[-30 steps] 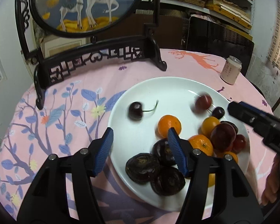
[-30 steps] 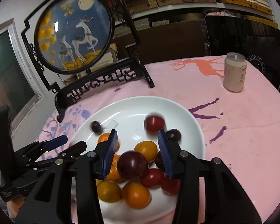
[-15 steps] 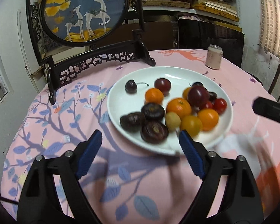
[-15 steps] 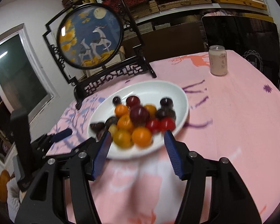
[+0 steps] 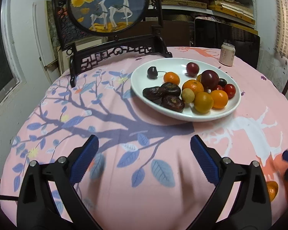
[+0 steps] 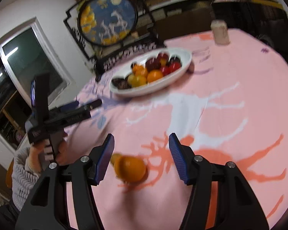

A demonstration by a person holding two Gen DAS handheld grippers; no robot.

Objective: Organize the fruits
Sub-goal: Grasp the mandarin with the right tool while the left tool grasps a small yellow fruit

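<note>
A white plate [image 5: 140, 88] on the pink tablecloth holds oranges [image 5: 193, 86], a dark plum [image 5: 210, 79], cherries [image 5: 152, 72], red tomatoes [image 5: 229, 90] and dark wrinkled fruits [image 5: 170, 89]. My left gripper [image 5: 144, 157] is open and empty, well in front of the plate. My right gripper [image 6: 141, 154] is open, low over the table near its front edge. A loose orange [image 6: 129, 168] lies on the cloth between its fingers, nearer the left one; the view is blurred. The orange also shows at the left wrist view's lower right [image 5: 272, 189]. The plate also shows far off in the right wrist view [image 6: 184, 62].
A black carved stand with a round deer picture [image 5: 109, 5] stands behind the plate. A pale drink can [image 5: 227, 54] stands at the back right. A dark chair [image 5: 226, 32] and shelves are behind the table. The left gripper shows at the right wrist view's left [image 6: 86, 105].
Both grippers have pulled back from the plate toward the table's near edge. The right gripper has dropped low over a loose orange that now lies between its fingers.
</note>
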